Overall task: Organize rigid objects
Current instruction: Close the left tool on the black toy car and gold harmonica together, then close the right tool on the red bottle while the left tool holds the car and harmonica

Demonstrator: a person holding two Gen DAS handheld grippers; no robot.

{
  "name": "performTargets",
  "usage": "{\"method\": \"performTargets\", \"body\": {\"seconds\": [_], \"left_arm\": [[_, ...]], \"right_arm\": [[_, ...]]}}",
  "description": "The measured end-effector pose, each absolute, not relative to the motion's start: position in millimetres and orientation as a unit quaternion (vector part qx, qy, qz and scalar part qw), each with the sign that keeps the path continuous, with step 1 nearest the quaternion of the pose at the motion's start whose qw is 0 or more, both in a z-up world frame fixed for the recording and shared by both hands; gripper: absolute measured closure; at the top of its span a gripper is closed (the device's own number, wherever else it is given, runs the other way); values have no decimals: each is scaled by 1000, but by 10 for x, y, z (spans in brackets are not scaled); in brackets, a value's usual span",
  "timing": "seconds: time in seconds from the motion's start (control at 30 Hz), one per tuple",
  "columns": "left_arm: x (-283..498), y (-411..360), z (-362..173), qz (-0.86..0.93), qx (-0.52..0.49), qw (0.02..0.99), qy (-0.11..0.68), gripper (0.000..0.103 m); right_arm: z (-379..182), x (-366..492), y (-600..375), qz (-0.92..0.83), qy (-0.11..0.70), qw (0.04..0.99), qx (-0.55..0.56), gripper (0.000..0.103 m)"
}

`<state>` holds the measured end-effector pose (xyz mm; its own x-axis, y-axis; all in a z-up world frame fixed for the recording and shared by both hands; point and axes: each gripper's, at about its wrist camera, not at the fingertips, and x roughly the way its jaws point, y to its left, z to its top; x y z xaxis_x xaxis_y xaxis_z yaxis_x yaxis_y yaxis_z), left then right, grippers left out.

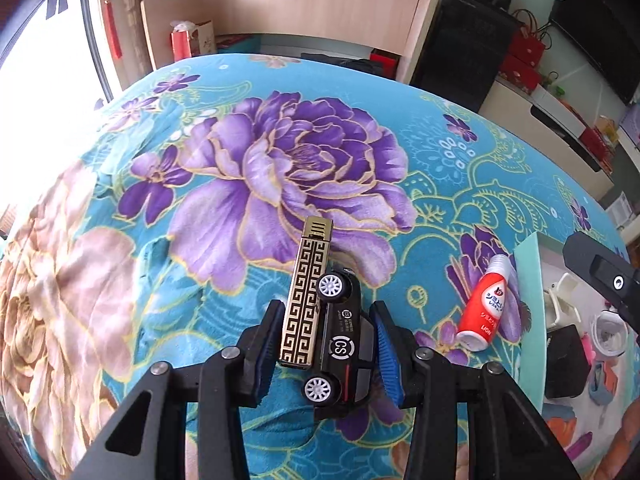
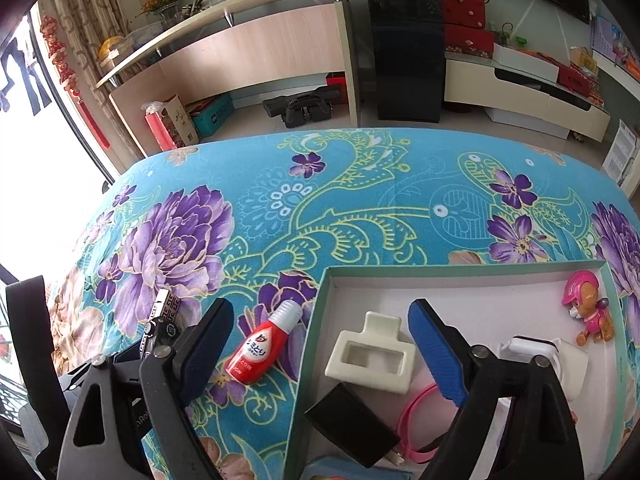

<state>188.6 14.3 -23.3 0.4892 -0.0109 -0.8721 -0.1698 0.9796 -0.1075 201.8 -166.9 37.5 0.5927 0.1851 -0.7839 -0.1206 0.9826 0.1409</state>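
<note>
Gripping two things at once: left tongs clamped on a black toy car and a gold-patterned lighter, pressed side by side between the blue pads. Car turned on its side, wheels facing the camera, roof against the pad nearer the box; lighter flat against the opposite pad, its vented top jutting well beyond the fingertips. Lower end of the car cut off behind the tong frame, so hard to tell how it sits there. Both raised over the floral blanket spread on the surface.

Lying on that blanket, just beside the box's green outer wall: a red bottle with a white cap, on its side, touching nothing else.

Hovering with jaws well apart, nothing between them: right tongs, one finger over the blanket near the bottle, the other over the box interior.

Inside the box: a cream rectangular holder close to the wall nearest the bottle; a black block just in front of it, partly over a pink band; a pink pup figure in the far corner; a white item half hidden behind the right tong finger, shape unclear. Near edge of the box cut off by the frame.

From the right wrist view, only slivers of the car and lighter visible, well beyond the bottle from the box.
</note>
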Motion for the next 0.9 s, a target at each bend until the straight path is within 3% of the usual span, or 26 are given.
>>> {"method": "performTargets", "body": {"seconds": [0.07, 0.13, 0.2, 0.9], "left_arm": [[1810, 243, -233, 61, -80, 860, 500, 57], [1773, 352, -252, 69, -86, 859, 499, 57], [1774, 417, -272, 64, -100, 858, 499, 57], [1742, 519, -261, 49, -113, 857, 501, 55]], "right_arm": [[351, 2006, -1541, 104, 446, 889, 20, 22], [307, 2001, -1432, 115, 453, 884, 7, 36], [249, 1999, -1349, 123, 462, 878, -2, 41], [-216, 2039, -909, 86, 506, 853, -94, 50]]}}
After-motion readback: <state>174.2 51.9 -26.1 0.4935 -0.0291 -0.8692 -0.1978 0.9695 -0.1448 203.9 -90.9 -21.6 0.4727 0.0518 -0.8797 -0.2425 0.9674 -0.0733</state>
